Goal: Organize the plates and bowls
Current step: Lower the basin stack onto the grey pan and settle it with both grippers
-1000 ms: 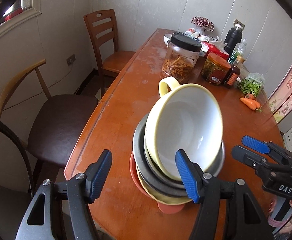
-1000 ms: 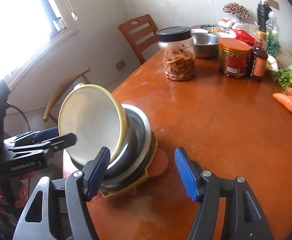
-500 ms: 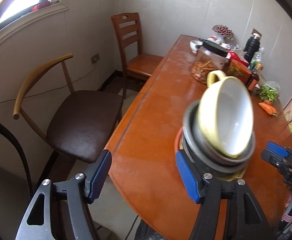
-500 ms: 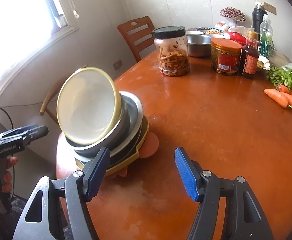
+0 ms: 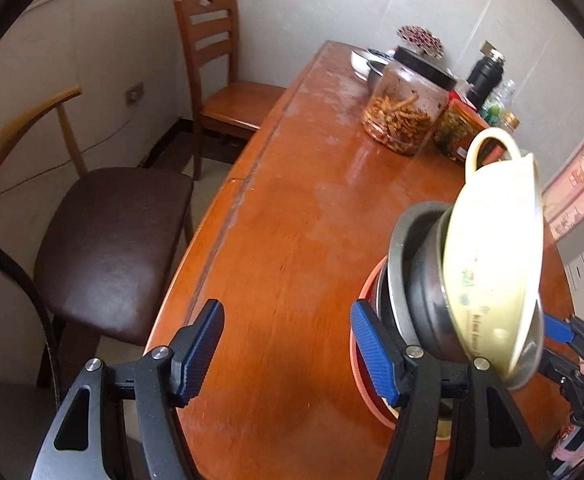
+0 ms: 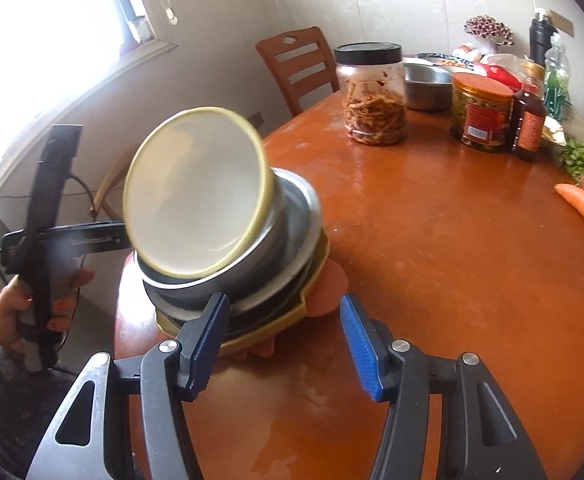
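Now the left gripper [image 5: 286,354] has swung off the stack [image 6: 236,280], which sits lower left, gaping empty, while the right gripper [image 6: 282,344] is closing around its rim, not yet touching.

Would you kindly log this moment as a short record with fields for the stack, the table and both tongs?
stack: yellow bowl tilted on top of steel bowls, above a yellow plate and an orange plate
stack place: near end of the wooden table
left tongs: open, beside the stack, holding nothing
right tongs: closing, stack edge between the pads, not yet gripped
far end: jar, bottles, carrots
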The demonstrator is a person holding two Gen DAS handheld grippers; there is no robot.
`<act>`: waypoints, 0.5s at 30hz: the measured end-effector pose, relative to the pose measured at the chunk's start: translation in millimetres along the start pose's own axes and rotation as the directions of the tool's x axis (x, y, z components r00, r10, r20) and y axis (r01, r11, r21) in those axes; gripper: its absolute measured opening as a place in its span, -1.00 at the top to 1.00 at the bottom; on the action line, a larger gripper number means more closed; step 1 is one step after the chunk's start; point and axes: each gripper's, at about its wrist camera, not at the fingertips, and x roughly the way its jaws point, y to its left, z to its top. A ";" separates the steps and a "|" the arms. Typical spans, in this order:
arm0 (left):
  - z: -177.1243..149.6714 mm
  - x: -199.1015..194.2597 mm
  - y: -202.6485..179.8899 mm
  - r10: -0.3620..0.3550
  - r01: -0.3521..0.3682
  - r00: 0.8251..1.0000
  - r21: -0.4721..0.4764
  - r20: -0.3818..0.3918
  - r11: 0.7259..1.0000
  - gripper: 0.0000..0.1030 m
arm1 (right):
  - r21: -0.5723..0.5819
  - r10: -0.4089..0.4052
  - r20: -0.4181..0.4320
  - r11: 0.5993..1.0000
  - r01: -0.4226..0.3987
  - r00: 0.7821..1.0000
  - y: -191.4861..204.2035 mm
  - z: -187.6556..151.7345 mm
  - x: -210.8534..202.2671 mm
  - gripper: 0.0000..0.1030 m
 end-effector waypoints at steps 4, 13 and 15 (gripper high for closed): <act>5.7 14.8 -6.7 -0.078 0.079 0.997 0.036 -0.027 0.996 -0.17 | -0.005 0.039 -0.008 0.999 -0.039 0.999 -1.0 2.2 4.0 -0.15; 20.8 34.8 -74.2 -0.074 0.083 0.996 0.220 -0.049 0.972 -0.10 | 0.002 0.073 0.020 0.997 -0.073 0.997 -33.5 -4.7 -9.0 -0.15; 23.4 40.4 -92.9 -0.078 0.089 0.995 0.245 -0.055 0.965 -0.08 | 0.009 0.057 0.026 0.998 -0.057 0.998 -41.7 -7.9 -15.1 -0.16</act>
